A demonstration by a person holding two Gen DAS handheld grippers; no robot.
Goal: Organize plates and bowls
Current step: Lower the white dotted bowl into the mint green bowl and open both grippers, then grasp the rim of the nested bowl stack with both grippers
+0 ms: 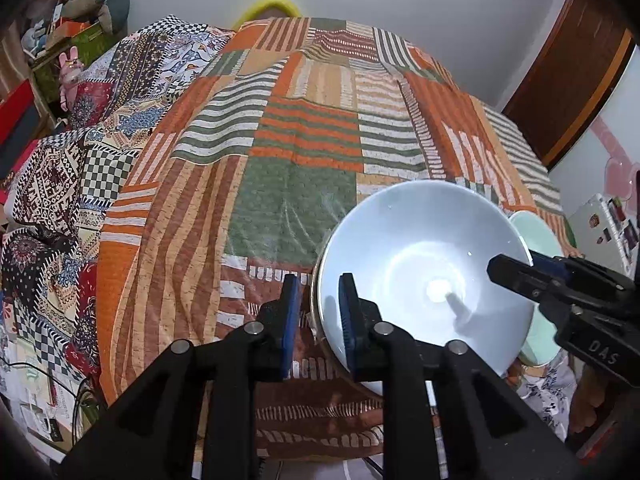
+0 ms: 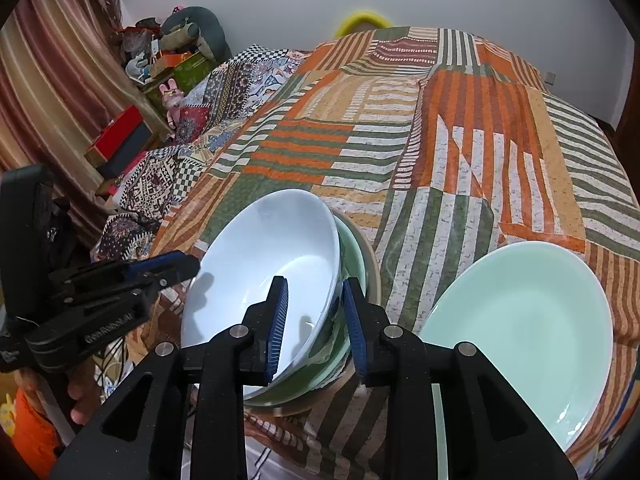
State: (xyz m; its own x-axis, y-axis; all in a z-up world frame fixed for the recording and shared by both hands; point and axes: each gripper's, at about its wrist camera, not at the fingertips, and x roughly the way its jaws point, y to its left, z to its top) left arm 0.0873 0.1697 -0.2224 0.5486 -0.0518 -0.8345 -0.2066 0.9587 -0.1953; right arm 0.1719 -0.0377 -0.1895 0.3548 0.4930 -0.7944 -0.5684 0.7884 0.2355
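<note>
A white bowl (image 1: 420,248) sits nested in a green bowl (image 2: 352,252), which rests in a beige one (image 2: 374,268), near the front edge of the cloth-covered table. My left gripper (image 1: 318,312) straddles the white bowl's left rim, jaws slightly open with a gap showing beside the rim. My right gripper (image 2: 316,320) straddles the white bowl (image 2: 260,260) at its right rim, also slightly open and not pressing on it. Each gripper shows in the other's view: the right gripper (image 1: 516,268) and the left gripper (image 2: 184,266). A pale green plate (image 2: 520,340) lies to the right.
The patchwork striped cloth (image 1: 300,140) covers the whole table and hangs over the front edge. The green plate (image 1: 536,232) peeks out behind the stack. Boxes and soft toys (image 2: 176,52) pile up at the far left by a curtain. A person's hand (image 2: 82,396) holds the left gripper.
</note>
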